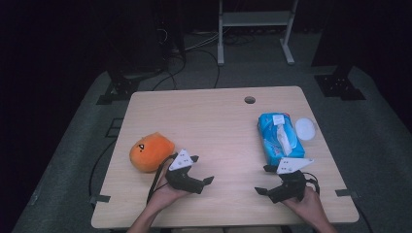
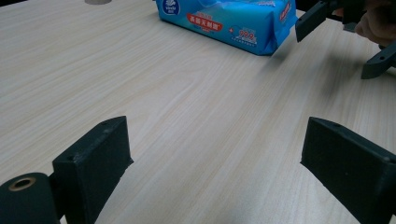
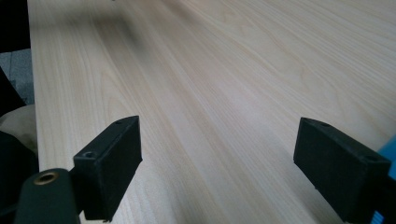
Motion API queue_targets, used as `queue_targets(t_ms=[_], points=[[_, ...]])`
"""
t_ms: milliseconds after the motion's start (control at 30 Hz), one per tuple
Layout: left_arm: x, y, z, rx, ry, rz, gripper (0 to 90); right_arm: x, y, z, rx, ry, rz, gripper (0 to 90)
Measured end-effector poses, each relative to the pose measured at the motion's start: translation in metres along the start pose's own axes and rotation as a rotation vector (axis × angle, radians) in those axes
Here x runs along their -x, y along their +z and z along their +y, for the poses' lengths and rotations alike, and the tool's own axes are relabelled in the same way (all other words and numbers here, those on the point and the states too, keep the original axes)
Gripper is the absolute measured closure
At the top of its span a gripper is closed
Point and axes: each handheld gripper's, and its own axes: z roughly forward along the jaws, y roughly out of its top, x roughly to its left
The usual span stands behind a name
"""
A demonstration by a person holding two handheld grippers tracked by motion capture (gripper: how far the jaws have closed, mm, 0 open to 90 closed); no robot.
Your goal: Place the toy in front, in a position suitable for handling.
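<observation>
Left claw [image 1: 201, 171]: jaws spread wide, nothing between them, nothing touched. In the left gripper view, bare wood lies between the two black jaws. It sits low over the near-left part of the tabletop [image 1: 214, 121], jaws pointing to the right across the wood, grey three-cornered plate on top. The left hand [image 1: 167, 191] grips the body from below and behind; the forearm enters from the bottom edge.

Right claw [image 1: 266, 179]: jaws likewise wide apart and empty, released. In the right gripper view, plain wood grain runs between the jaws, with a sliver of blue at the right edge. It hovers low over the near-right part of the tabletop, jaws pointing left, facing the left claw. The right hand [image 1: 307, 203] holds it from behind.

Blue tissue pack [image 1: 280, 138]: lies flat on the right side of the tabletop, long axis running away from the person, near end just beside the right claw; touching or not, cannot tell. White sheet sticks out of its top.

White round lid [image 1: 305, 128]: flat just to the right of the pack.

Orange plush toy [image 1: 151, 151]: on the left side, just beside the left claw.
</observation>
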Motion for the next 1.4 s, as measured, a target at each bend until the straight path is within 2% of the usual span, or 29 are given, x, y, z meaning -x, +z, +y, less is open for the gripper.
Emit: queue_targets(t_ms=[267,533,633,733,1033,1233,1400], points=[[-0.006,-0.011,0.008,0.030,0.007,0.008,7.5,0.003,-0.002,0.000,0.013,0.015,-0.005,14.0],[-0.022,-0.036,0.024,0.093,0.021,0.065,7.5,0.002,0.000,0.001,0.003,0.016,0.000,14.0],[-0.031,-0.048,0.030,0.097,0.038,0.096,7.5,0.000,0.001,0.002,0.001,0.009,0.001,14.0],[-0.042,-0.059,0.032,0.103,0.031,0.119,7.5,-0.001,0.002,0.002,-0.003,0.005,0.003,14.0],[-0.072,-0.087,0.024,0.123,-0.024,0.181,7.4,-0.002,0.004,0.003,-0.013,-0.004,0.006,14.0],[-0.086,-0.098,0.016,0.118,-0.038,0.215,7.4,-0.002,0.006,0.004,-0.020,-0.009,0.008,14.0],[-0.099,-0.107,0.008,0.121,-0.066,0.244,7.4,-0.002,0.006,0.004,-0.022,-0.010,0.005,13.9]])
